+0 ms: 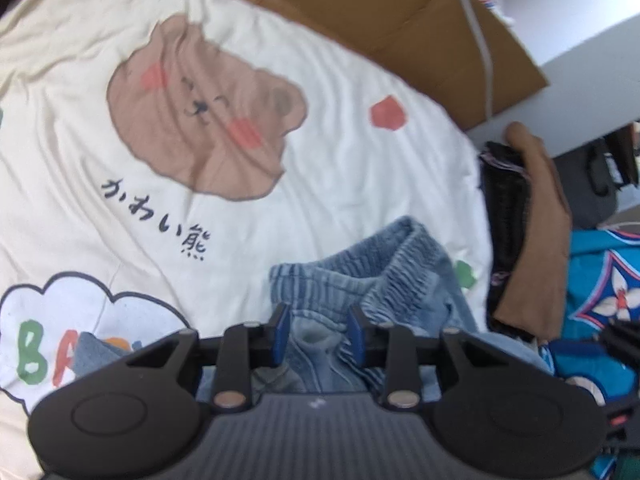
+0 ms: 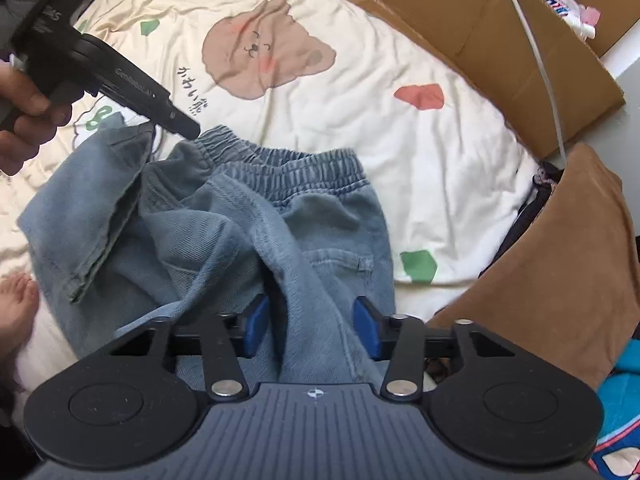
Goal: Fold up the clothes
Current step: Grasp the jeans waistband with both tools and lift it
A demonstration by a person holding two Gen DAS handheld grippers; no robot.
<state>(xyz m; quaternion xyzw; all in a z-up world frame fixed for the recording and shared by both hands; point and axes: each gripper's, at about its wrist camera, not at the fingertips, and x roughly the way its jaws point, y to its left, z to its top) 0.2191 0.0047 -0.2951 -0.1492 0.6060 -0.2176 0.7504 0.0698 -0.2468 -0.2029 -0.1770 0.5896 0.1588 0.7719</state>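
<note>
Light blue jeans [image 2: 240, 220] lie crumpled on a cream bear-print blanket [image 2: 360, 80], elastic waistband away from me. My right gripper [image 2: 312, 330] points down over them, its blue pads astride a raised fold of denim without visibly pressing it. In the right wrist view my left gripper [image 2: 188, 130], held by a hand [image 2: 24, 112], has its tip at the waistband's left corner. The left wrist view shows the left gripper [image 1: 318, 334] with its pads apart over the jeans [image 1: 340, 272], denim lying between them.
Flattened cardboard [image 2: 480, 40] and a white cable [image 2: 536, 48] border the blanket at the back right. A brown cushion [image 2: 560, 248] with dark cloth beside it lies to the right, over blue patterned fabric [image 1: 600, 280]. A bare foot [image 2: 16, 304] rests at the left edge.
</note>
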